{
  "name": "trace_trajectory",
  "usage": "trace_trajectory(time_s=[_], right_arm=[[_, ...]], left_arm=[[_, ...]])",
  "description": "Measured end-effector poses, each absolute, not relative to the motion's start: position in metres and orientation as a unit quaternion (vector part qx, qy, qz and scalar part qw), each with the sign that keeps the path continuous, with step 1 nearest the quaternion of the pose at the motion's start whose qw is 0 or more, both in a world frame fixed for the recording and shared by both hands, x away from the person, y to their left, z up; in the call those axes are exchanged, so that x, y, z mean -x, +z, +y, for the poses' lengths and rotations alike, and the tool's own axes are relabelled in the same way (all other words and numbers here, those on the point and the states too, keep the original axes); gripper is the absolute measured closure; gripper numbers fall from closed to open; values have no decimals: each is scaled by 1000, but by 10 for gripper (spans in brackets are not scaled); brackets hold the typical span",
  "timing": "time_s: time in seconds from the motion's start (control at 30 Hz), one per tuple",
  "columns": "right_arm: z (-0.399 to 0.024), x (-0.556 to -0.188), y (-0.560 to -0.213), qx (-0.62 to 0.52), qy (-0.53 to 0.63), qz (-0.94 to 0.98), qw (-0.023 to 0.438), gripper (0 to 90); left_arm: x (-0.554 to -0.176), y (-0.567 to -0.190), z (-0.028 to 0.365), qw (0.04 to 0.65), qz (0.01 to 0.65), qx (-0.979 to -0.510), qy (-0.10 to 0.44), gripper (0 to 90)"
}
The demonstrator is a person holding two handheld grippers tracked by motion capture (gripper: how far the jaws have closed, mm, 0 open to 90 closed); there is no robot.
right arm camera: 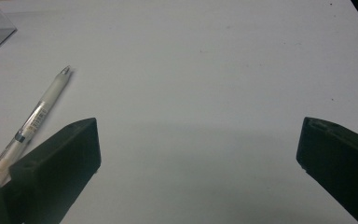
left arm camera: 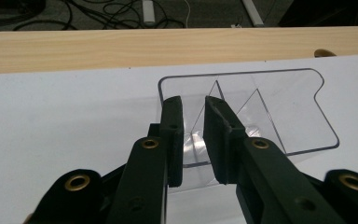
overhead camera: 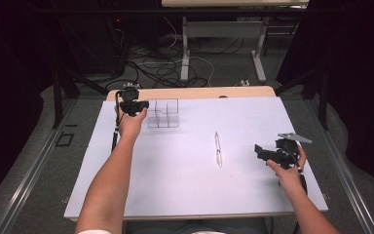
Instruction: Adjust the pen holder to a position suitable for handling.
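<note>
Scene: a person sits at a desk [overhead camera: 175,185] covered by a white sheet, holding tongs in each hand; forearms reach in from the near edge.
Clear organiser [overhead camera: 163,113]: a see-through plastic box with inner dividers, standing on the far left part of the desk, close to the bare wooden strip [left arm camera: 121,46] at the back edge.
Left tongs [overhead camera: 135,106]: at the organiser's left end, held from above by the left hand [overhead camera: 130,123].
Left tongs, close up [left arm camera: 193,140]: the two black jaws stand nearly together with a narrow gap, and the organiser's near wall [left arm camera: 196,161] runs across that gap. One jaw tip sits over the box's left corner, the other just inside beside a divider. Whether the pads actually press on the plastic cannot be told.
Organiser, close up [left arm camera: 284,107]: a rounded outline with a stepped notch on its right side; slanted dividers split it into compartments.
Pen [overhead camera: 218,148]: a slim clear and white pen lying flat on the sheet near the middle of the desk, pointing away from the person, well apart from the organiser.
Right tongs [overhead camera: 268,155]: low over the right part of the desk, held in the right hand [overhead camera: 289,168], aimed left toward the pen.
Right tongs, close up [right arm camera: 198,149]: jaws wide apart with bare sheet between them. The pen [right arm camera: 37,116] lies at an angle just beside the left jaw, outside the gap, its far tip pointing up the picture.
Background: dark floor with tangled cables [overhead camera: 165,68] beyond the desk.
</note>
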State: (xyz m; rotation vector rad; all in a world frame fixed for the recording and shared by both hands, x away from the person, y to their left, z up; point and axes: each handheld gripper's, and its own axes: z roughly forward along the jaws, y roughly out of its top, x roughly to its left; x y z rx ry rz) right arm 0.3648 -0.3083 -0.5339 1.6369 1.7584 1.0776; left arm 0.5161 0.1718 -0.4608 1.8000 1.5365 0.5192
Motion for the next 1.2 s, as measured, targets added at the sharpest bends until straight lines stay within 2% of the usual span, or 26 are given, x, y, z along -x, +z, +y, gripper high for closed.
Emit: trace_trajectory(time_s=[0.57,1.2], right_arm=[[-308,-365,-535,-601,395,648,251,0],[-308,-365,-535,-602,393,649,250,0]], left_arm=[[-516,-464,174,340,610,-682,218,808],[-518,-472,173,327,616,-685,210,870]])
